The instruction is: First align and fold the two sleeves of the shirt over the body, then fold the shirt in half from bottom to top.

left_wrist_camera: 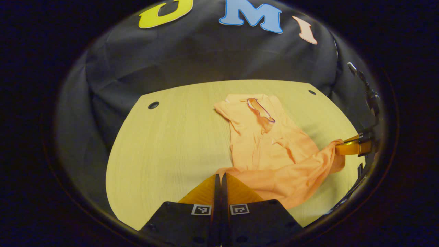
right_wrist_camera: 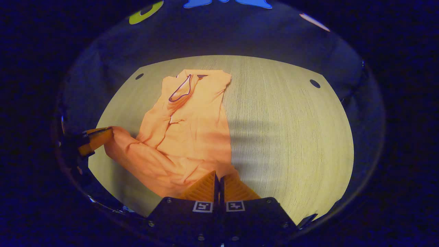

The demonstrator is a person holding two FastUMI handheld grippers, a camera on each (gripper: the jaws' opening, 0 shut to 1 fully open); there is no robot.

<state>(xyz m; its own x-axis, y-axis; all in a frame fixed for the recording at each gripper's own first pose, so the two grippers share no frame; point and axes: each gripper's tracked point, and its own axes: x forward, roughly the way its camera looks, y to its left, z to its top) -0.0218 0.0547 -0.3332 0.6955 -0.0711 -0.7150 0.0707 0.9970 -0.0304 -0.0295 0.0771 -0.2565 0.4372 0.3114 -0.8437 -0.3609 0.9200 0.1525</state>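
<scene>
Left gripper view: orange shirt (left_wrist_camera: 271, 144) on the light wood tabletop (left_wrist_camera: 171, 144), right of centre, collar (left_wrist_camera: 260, 109) at about 12 o'clock of the garment, toward the booth wall. Sleeves already folded over the body; body narrow, running from collar down to the hem. Left gripper (left_wrist_camera: 219, 178) at 6 o'clock, fingers closed together with the near-left hem corner pinched between them; no gap visible. Hem edge bunched and raised, stretched from this gripper toward 3 o'clock.

At 3 o'clock the right gripper (left_wrist_camera: 346, 147) clamps the other hem corner; cloth wraps around its tip.

Right gripper view: shirt (right_wrist_camera: 185, 133) left of centre, collar (right_wrist_camera: 180, 91) at 11 o'clock, hem at the bottom. Right gripper (right_wrist_camera: 218, 178) at 6 o'clock, fingers pressed together on the hem corner, cloth right at the tips. Left gripper (right_wrist_camera: 103, 135) at 9 o'clock, closed on the far hem corner, fabric rumpled and taut between the two.

Around: two dark round holes (left_wrist_camera: 153, 105) near the tabletop's far corners. Dark cloth booth wall (left_wrist_camera: 205, 55) behind the tabletop. Nothing lies on top of the shirt.
</scene>
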